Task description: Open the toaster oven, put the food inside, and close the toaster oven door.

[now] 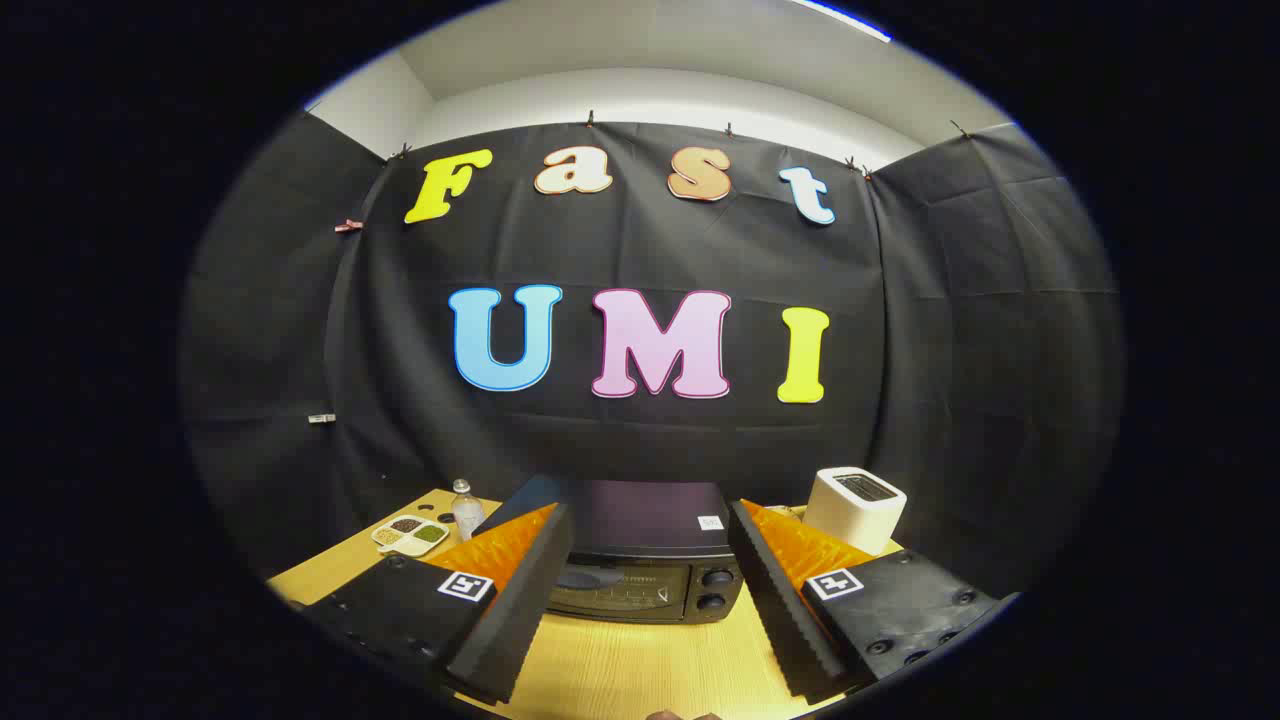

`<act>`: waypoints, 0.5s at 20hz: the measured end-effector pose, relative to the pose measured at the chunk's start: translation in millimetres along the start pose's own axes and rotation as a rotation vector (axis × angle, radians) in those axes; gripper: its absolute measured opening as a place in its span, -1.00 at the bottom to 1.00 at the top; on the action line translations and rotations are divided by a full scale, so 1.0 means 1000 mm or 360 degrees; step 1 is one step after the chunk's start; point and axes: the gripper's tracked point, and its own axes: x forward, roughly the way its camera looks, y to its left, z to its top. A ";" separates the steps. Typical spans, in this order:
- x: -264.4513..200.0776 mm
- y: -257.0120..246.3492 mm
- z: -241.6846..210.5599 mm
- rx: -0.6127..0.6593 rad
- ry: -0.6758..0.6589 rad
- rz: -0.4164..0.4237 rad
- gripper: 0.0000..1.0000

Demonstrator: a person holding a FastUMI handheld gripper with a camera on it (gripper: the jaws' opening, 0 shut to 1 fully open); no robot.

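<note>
Claw point(648, 520) wide open, nothing gripped, both black ribbed fingers point(515, 610) spread apart over bare wooden tabletop point(640, 670). Orange backing and a square black-and-white marker point(466, 586) on each finger. Between the fingertips and just ahead of them, black oven point(645, 560), front facing the claw. Door point(615, 590) up and closed, dark handle along its top edge, two round knobs point(716, 590) stacked at the right of the front. Small white sticker on the oven's top, toward its right side. Not touching the oven: a clear gap of tabletop between fingers and front. Beyond the left finger, near the tabletop's far left corner, a pale divided dish point(410, 534) holding dark, green and tan fillings in separate compartments; kind of food too small to tell. Just right of the dish, a small clear bottle point(467, 508), upright, with a white cap. Beyond the right finger, at the far right of the tabletop, a white slot toaster point(855, 508), well apart from the oven. Behind everything, black cloth wall point(950, 330).
</note>
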 end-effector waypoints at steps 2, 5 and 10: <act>0.000 0.002 0.000 -0.0007 0.0003 0.0008 0.94; -0.002 0.005 -0.003 -0.0010 0.0017 0.0023 0.95; -0.002 0.011 -0.004 -0.0014 0.0022 0.0043 0.95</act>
